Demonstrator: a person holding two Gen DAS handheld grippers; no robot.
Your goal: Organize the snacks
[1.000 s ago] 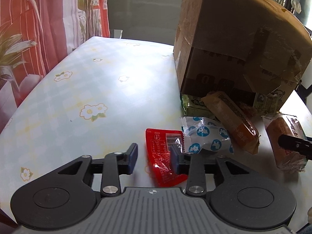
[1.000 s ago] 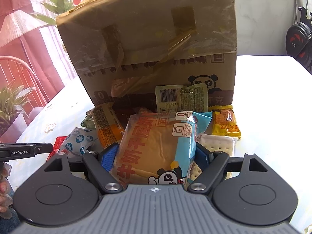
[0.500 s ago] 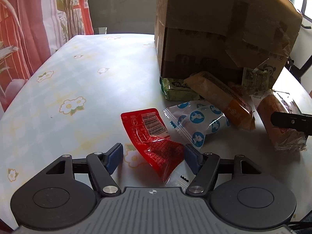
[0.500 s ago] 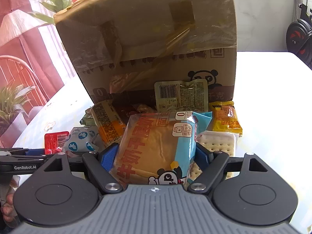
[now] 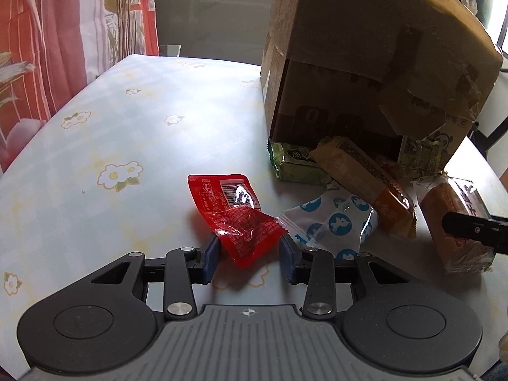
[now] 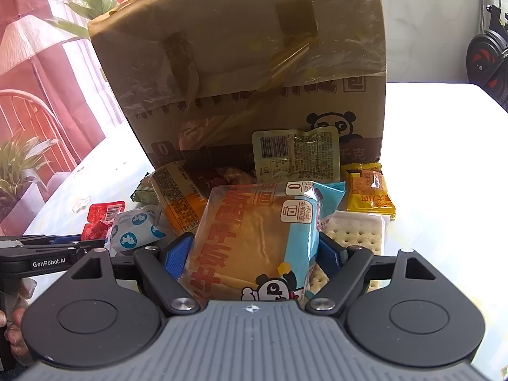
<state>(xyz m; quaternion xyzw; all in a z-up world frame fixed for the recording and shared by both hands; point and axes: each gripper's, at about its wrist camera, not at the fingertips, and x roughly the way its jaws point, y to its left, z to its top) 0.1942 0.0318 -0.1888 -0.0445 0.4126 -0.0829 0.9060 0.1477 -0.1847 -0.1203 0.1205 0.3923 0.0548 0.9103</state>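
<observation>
In the left wrist view, the left gripper (image 5: 249, 255) has its jaws spread on either side of the near end of a red snack packet (image 5: 233, 214), the blue pads close to the wrapper's edges — whether they touch it cannot be told. The packet lies on the floral surface (image 5: 127, 146), its long axis running away from the camera and slightly left, barcode end farthest. Just to its right lies a white packet with blue prints (image 5: 333, 222). Beyond that, a long orange-brown bar (image 5: 365, 177) points diagonally toward the open mouth of the tipped cardboard box (image 5: 365, 63), with a green packet (image 5: 295, 165) at the box's left corner.

The right wrist view shows what the other barely catches: the right gripper (image 6: 254, 254) has its jaws pinching a bread pack (image 6: 257, 241) by its long sides, the pack's long axis pointing straight ahead toward the box. Under it and to the right lies a cracker pack (image 6: 358, 231), with a yellow packet (image 6: 368, 195) behind — both unseen from the left. A pale green sachet (image 6: 297, 154) leans upright at the box mouth.
</observation>
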